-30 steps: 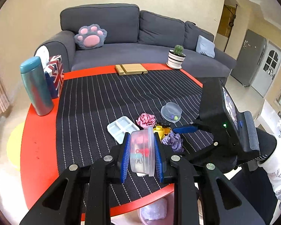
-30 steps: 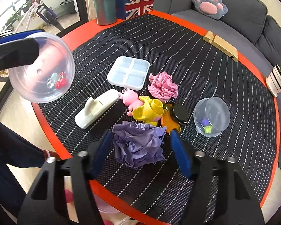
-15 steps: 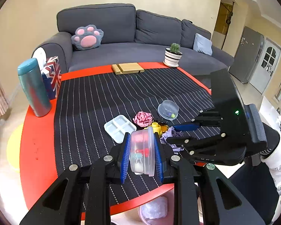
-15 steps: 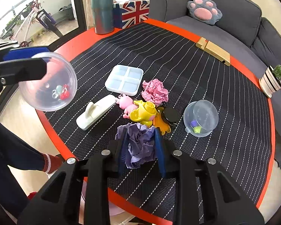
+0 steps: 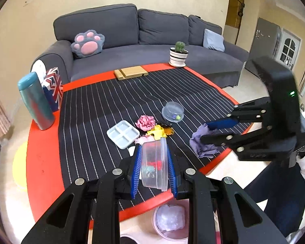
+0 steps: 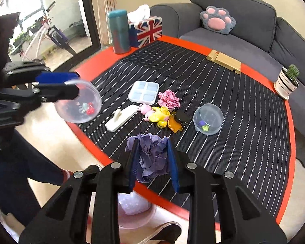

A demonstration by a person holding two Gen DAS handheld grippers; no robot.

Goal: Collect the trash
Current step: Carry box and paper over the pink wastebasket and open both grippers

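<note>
We are holding: left gripper (image 5: 154,167) jaws clamping clear tub (image 5: 155,163) | right gripper (image 6: 153,162) jaws just closed, gripping purple paper wad (image 6: 150,158) at bench (image 6: 254,109) six o'clock edge

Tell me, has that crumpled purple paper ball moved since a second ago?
Yes. The crumpled purple paper ball, then on the striped mat beside the yellow toy, now sits clamped in the right tongs, pulled back to the red table edge.
</note>
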